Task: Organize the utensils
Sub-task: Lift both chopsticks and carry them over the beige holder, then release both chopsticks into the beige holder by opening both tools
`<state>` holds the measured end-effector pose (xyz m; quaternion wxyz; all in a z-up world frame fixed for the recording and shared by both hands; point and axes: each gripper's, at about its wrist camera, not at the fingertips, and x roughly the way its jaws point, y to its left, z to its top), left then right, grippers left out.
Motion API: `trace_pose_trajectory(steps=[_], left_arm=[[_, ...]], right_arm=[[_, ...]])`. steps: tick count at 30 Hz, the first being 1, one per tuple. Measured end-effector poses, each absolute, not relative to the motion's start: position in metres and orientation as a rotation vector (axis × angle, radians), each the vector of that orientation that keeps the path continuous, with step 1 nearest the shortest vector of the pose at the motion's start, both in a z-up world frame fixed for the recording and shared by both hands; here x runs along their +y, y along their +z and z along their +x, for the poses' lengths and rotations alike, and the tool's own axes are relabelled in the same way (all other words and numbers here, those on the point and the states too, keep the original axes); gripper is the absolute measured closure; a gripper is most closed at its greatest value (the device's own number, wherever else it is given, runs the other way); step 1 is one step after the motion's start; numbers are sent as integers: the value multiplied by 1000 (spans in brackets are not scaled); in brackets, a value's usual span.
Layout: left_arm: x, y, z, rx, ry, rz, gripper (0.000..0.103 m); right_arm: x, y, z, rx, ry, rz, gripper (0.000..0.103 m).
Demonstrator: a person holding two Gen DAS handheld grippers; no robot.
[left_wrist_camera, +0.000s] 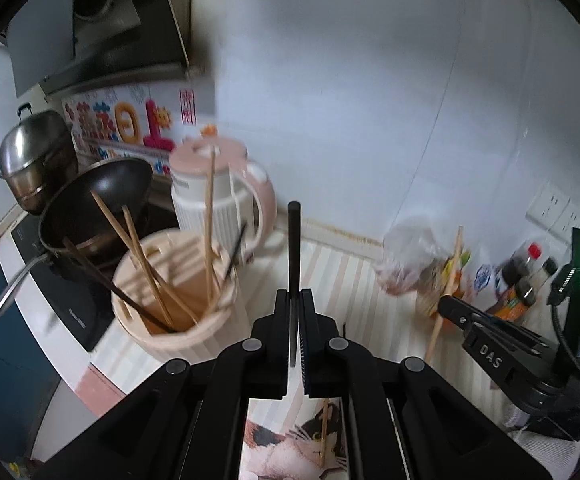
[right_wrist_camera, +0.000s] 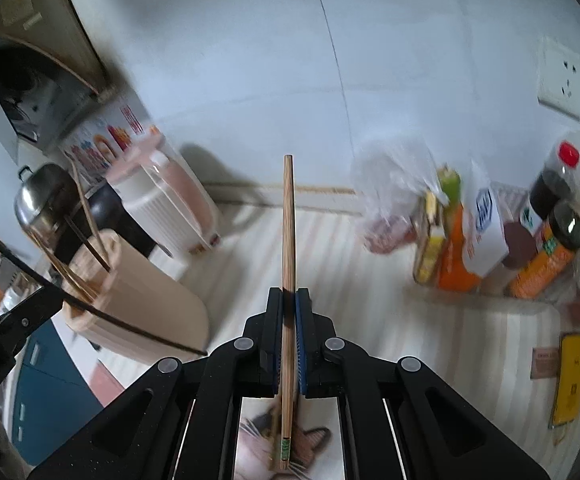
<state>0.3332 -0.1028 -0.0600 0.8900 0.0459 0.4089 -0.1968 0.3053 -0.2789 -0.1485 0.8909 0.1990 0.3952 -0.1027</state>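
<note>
black chopstick [left_wrist_camera: 293,256] is pinched upright in the left gripper [left_wrist_camera: 294,300], fingers pressed onto it, tip pointing up and away over the striped worktop [left_wrist_camera: 341,280]. right gripper [right_wrist_camera: 289,300] does the same with a wooden chopstick [right_wrist_camera: 288,240], fingers clamped on its lower half so most of the length sticks out ahead, probably to leave enough shaft free to drop it in tip-first. beige utensil holder [left_wrist_camera: 178,304] sits on the worktop just left of the left gripper, already carrying several wooden and dark chopsticks leaning against its rim. one more wooden chopstick [left_wrist_camera: 323,432] lies on the cat-print mat below the left gripper. pink-and-white kettle [left_wrist_camera: 218,192] stands behind the holder, wok [left_wrist_camera: 98,196] and steel pot [left_wrist_camera: 36,152] further left, sauce bottles [right_wrist_camera: 545,240] well off to the right. my read: both sticks are in transit to the holder; left one is nearer.
</note>
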Motion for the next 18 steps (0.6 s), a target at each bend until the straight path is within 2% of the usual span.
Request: trace_pose_trajectory(steps=[13, 18], left_arm=[[-72, 55, 350, 691, -362, 16, 101], [-52, 73, 360, 664, -292, 23, 101]], right_arm=[[-243, -45, 360, 638, -14, 446, 97], [-217, -22, 389, 591, 58, 451, 97]])
